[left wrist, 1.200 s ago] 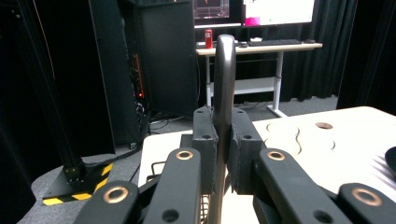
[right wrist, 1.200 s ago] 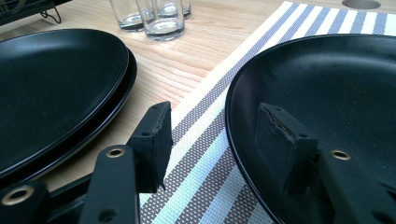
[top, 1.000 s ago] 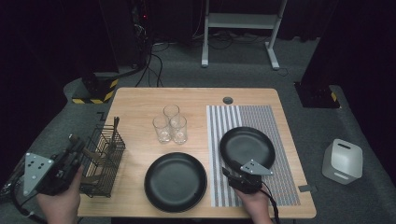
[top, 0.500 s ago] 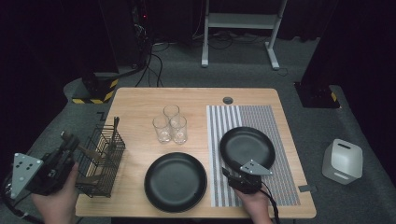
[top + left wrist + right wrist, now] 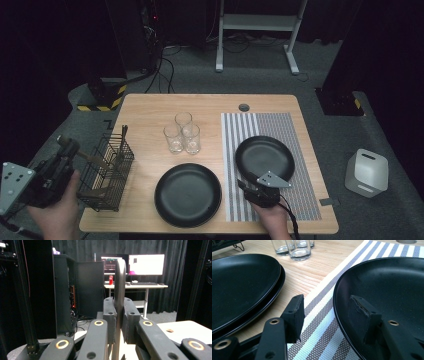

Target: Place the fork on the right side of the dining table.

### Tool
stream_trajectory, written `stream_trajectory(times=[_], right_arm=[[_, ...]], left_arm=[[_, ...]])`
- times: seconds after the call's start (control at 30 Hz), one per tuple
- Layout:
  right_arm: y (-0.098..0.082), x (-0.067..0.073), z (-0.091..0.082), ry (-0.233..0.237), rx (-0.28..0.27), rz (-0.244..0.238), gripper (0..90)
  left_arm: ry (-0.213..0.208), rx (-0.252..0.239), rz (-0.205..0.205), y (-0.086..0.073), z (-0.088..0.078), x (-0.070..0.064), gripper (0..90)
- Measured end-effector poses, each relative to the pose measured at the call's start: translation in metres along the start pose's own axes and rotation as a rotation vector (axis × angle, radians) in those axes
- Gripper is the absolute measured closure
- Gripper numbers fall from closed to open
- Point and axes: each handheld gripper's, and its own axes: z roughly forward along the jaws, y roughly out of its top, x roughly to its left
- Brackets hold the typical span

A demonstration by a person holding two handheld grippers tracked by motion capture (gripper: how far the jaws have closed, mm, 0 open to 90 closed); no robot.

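Observation:
My left gripper [image 5: 64, 149] is held off the table's left side, beside a black wire basket [image 5: 107, 172]. It is shut on a dark utensil handle [image 5: 120, 277], which stands up between the pads of the left gripper [image 5: 119, 312]. The right gripper [image 5: 246, 181] rests low at the near rim of a black plate [image 5: 265, 157] on a striped mat [image 5: 280, 125]. The right gripper [image 5: 327, 315] is open: one jaw hangs over the mat, the other over the plate [image 5: 392, 285], and neither pad presses the rim.
A second black plate [image 5: 187, 194] lies on the bare wood between basket and mat. Three glasses [image 5: 182, 132] stand together behind it. The basket holds other utensils. A white box [image 5: 367, 172] sits on the floor to the right.
The left gripper has drifted a little to the left, away from the basket, with the utensil in it. The right gripper has stayed put.

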Motion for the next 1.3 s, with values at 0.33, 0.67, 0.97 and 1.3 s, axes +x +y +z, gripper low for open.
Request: stream_trajectory(times=[0.33, 0.67, 0.97, 1.3], right_arm=[[0.000, 0.000, 0.000, 0.001, 0.001, -0.004, 46.8], [0.000, 0.000, 0.001, 0.000, 0.002, -0.004, 46.8], [0.000, 0.000, 0.001, 0.001, 0.000, -0.006, 47.1], [0.000, 0.000, 0.000, 0.001, 0.001, -0.005, 47.8]], left_arm=[[-0.012, -0.018, 0.005, 0.008, 0.004, -0.004, 83.2], [-0.026, -0.028, 0.003, 0.011, 0.009, -0.009, 83.2], [-0.045, -0.032, 0.000, 0.010, 0.014, -0.016, 83.2], [-0.074, -0.029, -0.006, 0.008, 0.021, -0.024, 83.2]])
